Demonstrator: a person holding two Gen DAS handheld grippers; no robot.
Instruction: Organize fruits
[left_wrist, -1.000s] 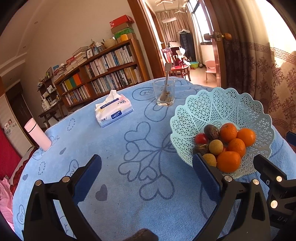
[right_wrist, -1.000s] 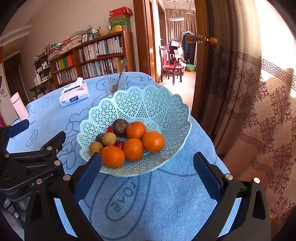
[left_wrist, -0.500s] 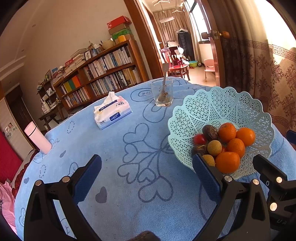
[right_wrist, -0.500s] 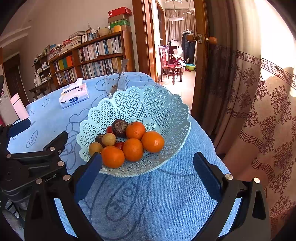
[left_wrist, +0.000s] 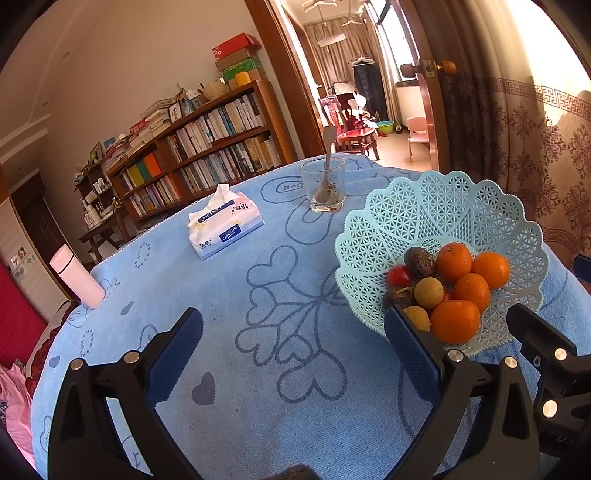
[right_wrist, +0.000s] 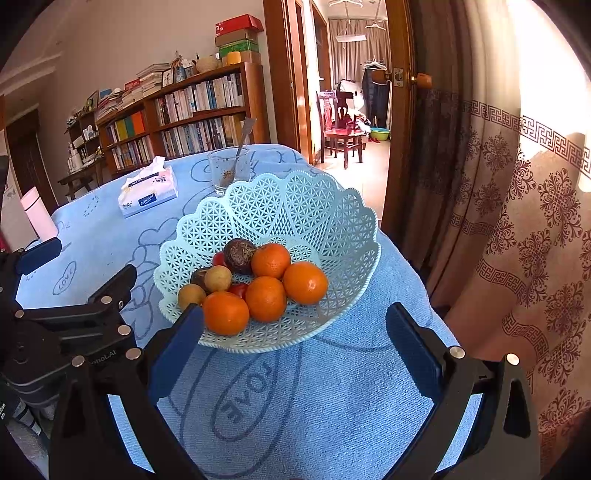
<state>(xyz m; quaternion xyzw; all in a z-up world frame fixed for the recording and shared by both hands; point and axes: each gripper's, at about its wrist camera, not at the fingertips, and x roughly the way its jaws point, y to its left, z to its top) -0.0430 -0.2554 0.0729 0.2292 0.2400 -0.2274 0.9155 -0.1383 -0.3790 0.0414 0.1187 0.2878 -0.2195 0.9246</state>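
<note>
Orange and brown fruits all sit piled in the pale green basket at the desk's right edge. Both the left claw and right claw are spread wide, holding nothing. Sorting could be starting or done.

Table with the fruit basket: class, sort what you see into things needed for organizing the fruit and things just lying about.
Belongs to the job:
fruit basket
oranges
small tan fruits
dark wrinkled fruits
red fruits
left hand-held gripper
right hand-held gripper

Just lying about:
tissue pack
glass with spoon
pink flask
</note>
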